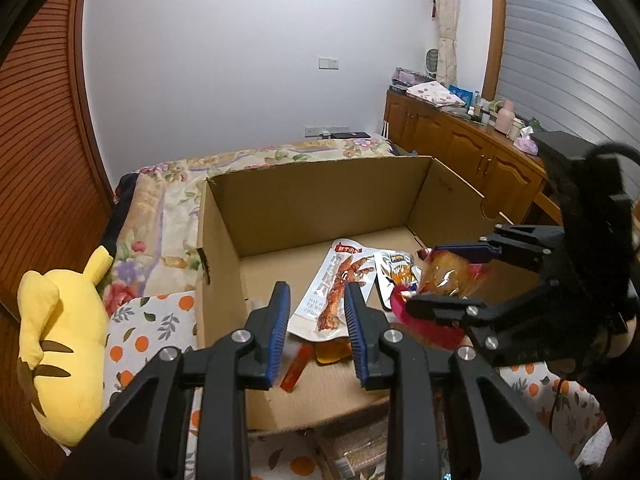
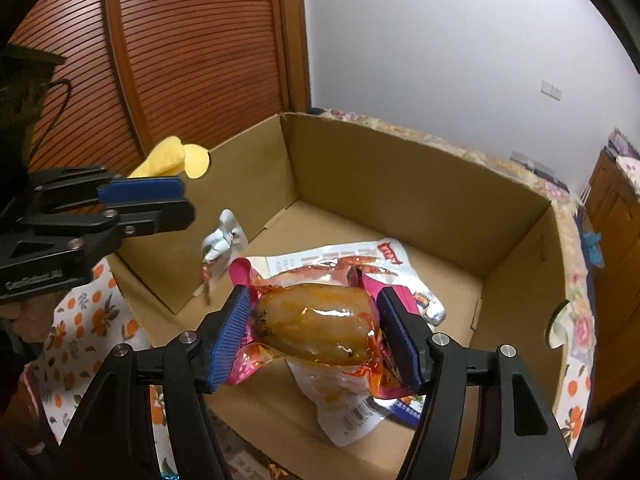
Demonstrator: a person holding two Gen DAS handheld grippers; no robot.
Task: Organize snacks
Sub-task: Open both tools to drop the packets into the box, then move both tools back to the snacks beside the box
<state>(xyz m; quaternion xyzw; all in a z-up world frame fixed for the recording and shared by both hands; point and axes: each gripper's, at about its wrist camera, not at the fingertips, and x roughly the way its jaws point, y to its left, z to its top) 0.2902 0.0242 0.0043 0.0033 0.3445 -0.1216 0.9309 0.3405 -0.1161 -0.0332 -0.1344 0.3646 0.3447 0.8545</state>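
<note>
An open cardboard box [image 1: 320, 200] [image 2: 400, 184] stands on the bed. My right gripper [image 2: 314, 300] [image 1: 424, 276] is shut on a pink-edged clear snack packet [image 2: 316, 320] [image 1: 452, 276] with an orange-brown piece inside, held above the box floor. Flat on the floor below lie a white pack with a red claw print [image 1: 332, 292] [image 2: 340, 258] and a silver packet [image 1: 394, 272] [image 2: 430, 304]. A crumpled silver packet [image 2: 220, 244] leans near the left wall. My left gripper [image 1: 316, 292] [image 2: 180, 204] hovers over the box's near-left part, jaws a little apart, nothing between them.
A yellow plush toy [image 1: 60, 340] [image 2: 176, 160] lies left of the box on an orange-print cloth [image 1: 152, 332]. The floral bedspread [image 1: 168, 208] runs behind it. A wooden sideboard [image 1: 460, 140] with clutter stands at the right, and a slatted wooden door [image 2: 180, 60] at the left.
</note>
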